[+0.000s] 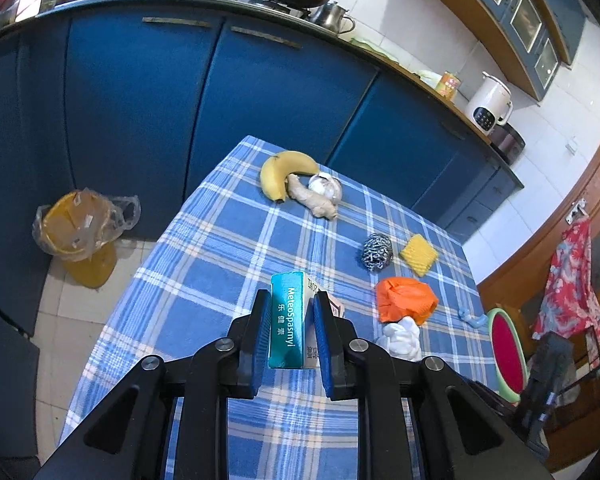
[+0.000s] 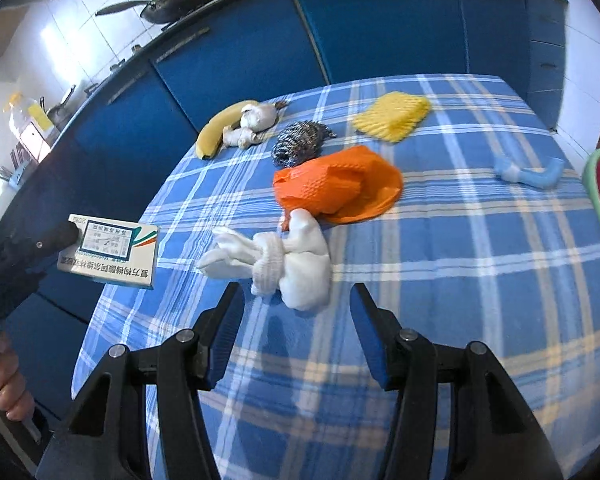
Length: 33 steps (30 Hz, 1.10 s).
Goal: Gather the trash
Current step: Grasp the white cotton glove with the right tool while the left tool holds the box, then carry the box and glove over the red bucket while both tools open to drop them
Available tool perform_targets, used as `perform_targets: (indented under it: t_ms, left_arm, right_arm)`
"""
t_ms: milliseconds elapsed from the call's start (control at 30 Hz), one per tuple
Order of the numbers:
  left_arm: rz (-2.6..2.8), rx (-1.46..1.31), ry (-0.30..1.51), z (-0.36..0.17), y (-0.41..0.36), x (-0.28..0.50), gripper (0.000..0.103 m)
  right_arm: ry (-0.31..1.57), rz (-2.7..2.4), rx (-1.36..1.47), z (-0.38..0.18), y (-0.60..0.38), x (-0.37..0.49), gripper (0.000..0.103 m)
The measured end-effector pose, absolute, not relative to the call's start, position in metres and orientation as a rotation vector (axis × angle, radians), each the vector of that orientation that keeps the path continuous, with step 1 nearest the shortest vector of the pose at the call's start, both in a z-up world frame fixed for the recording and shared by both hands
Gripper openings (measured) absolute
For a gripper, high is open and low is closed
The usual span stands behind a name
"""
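My left gripper (image 1: 291,296) is shut on a teal and white medicine box (image 1: 287,320) and holds it above the checked table; the box also shows in the right wrist view (image 2: 110,254) at the table's left edge. My right gripper (image 2: 296,290) is open and empty, just in front of a white glove (image 2: 292,264). An orange bag (image 2: 340,184) lies behind the glove. A yellow bin lined with clear plastic (image 1: 80,228) stands on the floor left of the table.
On the blue checked tablecloth (image 2: 460,280) lie a banana (image 2: 220,128), ginger (image 2: 242,135), garlic (image 2: 258,114), a steel scourer (image 2: 300,142), a yellow sponge (image 2: 392,116) and a small blue item (image 2: 528,174). Blue cabinets (image 1: 140,100) stand behind. A red stool (image 1: 506,352) is at the right.
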<state>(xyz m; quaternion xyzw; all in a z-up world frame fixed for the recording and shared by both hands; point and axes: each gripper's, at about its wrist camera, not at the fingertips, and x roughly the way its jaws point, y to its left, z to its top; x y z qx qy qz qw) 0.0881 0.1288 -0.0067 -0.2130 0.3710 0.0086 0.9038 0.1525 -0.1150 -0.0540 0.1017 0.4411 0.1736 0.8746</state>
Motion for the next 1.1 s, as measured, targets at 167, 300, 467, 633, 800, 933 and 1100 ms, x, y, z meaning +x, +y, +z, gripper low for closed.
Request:
perform_targets:
  t_ms: [167, 300, 467, 633, 800, 933, 1100]
  left_arm:
    - [0.006, -0.447, 0.766, -0.007, 0.128, 0.088, 0.021]
    - [-0.006, -0.441, 0.770, -0.007, 0.124, 0.090, 0.021]
    - [-0.036, -0.424, 0.766, -0.003, 0.112, 0.091, 0.021]
    - [-0.073, -0.402, 0.758, 0.006, 0.096, 0.093, 0.021]
    - [-0.120, -0.372, 0.756, 0.016, 0.073, 0.098, 0.021]
    - [-0.182, -0.356, 0.764, 0.020, 0.049, 0.103, 0.021]
    - [-0.278, -0.334, 0.774, 0.023, 0.017, 0.108, 0.021]
  right_arm:
    - [0.962, 0.371, 0.211, -0.066, -0.107, 0.166, 0.047]
    - [0.970, 0.378, 0.230, -0.069, -0.110, 0.167, 0.028]
    - [0.945, 0.372, 0.248, -0.063, -0.122, 0.155, 0.017]
    - [0.895, 0.355, 0.279, -0.051, -0.148, 0.132, 0.017]
    - [0.833, 0.289, 0.310, -0.036, -0.184, 0.109, 0.017]
    - [0.807, 0.253, 0.341, -0.028, -0.210, 0.096, 0.017]
    - [0.773, 0.207, 0.382, -0.022, -0.242, 0.081, 0.017]
